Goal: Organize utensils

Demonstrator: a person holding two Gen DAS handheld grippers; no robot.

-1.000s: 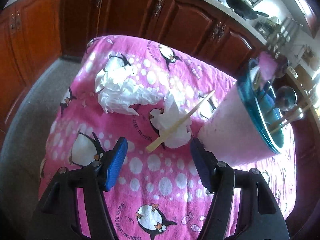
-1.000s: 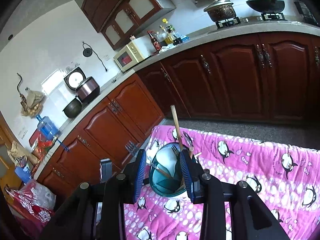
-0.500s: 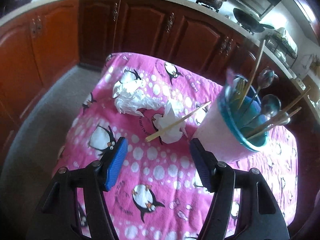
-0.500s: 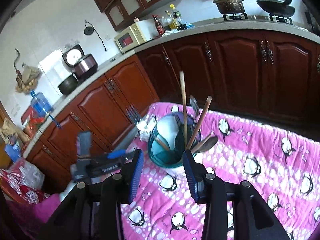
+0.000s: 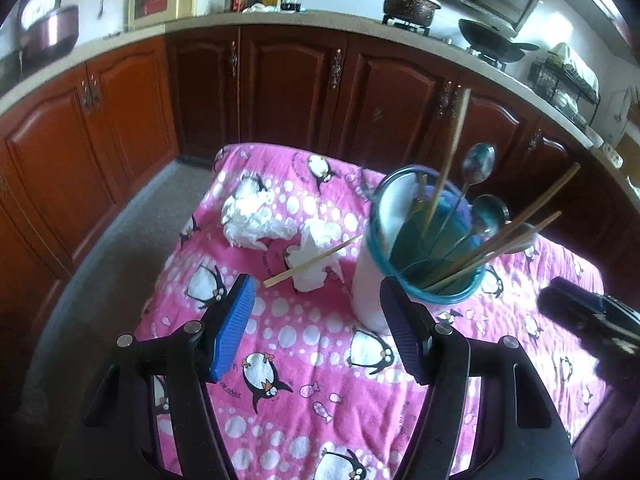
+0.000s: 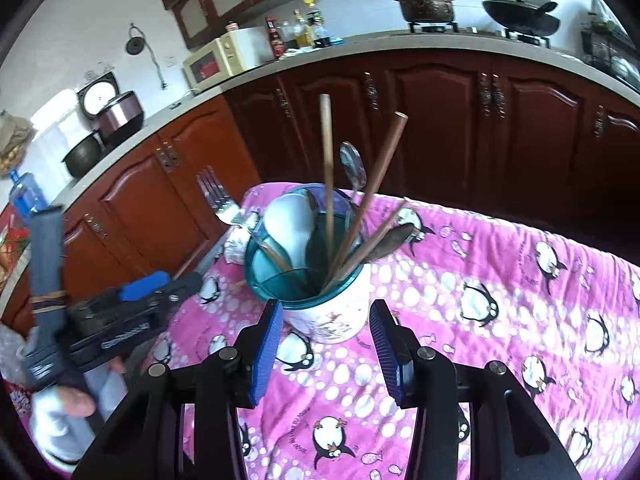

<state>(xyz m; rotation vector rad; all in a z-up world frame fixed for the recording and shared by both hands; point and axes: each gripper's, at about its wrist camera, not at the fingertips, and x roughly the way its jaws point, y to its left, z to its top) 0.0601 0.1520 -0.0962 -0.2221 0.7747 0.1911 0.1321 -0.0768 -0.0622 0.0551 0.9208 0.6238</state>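
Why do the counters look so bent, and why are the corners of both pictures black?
Both wrist views are fisheye: the straight countertop bows into an arc, and the round lens leaves dark corners. In the left view the cupboards sit in shadow; in the right view the other handheld gripper is slightly blurred.

Upright teal-rimmed utensil holder (image 6: 320, 280) full of utensils, loose chopstick (image 5: 312, 261) beside
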